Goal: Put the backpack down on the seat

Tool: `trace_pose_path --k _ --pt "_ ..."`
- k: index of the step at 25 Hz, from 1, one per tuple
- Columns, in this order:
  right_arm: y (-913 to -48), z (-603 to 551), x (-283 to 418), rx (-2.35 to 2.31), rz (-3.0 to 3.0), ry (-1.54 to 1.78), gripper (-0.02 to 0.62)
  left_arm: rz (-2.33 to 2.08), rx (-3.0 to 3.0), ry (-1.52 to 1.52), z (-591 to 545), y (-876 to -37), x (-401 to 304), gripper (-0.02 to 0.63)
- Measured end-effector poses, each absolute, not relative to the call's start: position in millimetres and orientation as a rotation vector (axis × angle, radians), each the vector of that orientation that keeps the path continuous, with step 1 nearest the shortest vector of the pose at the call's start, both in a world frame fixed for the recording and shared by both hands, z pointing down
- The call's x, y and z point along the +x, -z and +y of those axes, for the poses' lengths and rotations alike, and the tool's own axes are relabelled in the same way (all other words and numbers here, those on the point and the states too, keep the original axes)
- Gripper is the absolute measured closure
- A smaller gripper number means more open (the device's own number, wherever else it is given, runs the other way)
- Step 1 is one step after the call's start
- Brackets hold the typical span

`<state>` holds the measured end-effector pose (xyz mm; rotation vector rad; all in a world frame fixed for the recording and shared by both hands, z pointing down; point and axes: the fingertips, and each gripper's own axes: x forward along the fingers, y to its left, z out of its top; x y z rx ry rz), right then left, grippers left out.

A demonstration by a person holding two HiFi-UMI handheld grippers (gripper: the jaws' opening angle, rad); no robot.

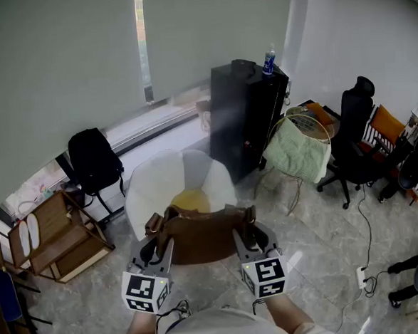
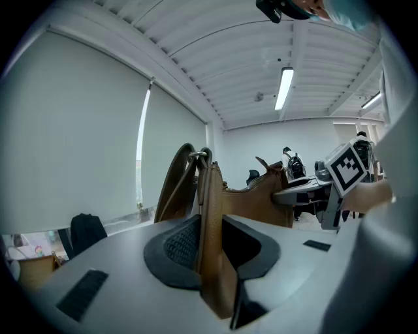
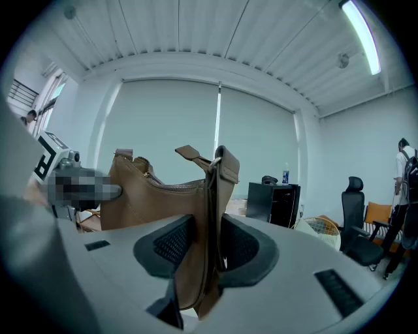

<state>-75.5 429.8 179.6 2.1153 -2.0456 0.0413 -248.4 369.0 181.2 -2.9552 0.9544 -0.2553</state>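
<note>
Between the fingers (image 2: 175, 246) of our left gripper (image 2: 210, 229) we see the backpack (image 2: 212, 209) as smooth tan leather with a soft matt sheen, a small metal ring (image 2: 199, 155) glinting just above them. The fingers look like matt grey plastic faced with dark, finely meshed rubber, and past those of our right gripper (image 3: 208, 240) a metal zip (image 3: 173, 186) runs along the leather. Ahead of both, the seat (image 1: 153, 184) looks like smooth white plastic over glossy stone-like floor (image 1: 323, 262)
</note>
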Motion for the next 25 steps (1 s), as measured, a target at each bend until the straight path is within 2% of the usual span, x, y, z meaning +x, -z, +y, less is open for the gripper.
trace_pose_path --k 25 --pt "-192.2 466.5 8.8 2.054 -2.145 -0.129 0.443 1.067 -2.978 0.293 412.5 -201.3 -168.0 0.502"
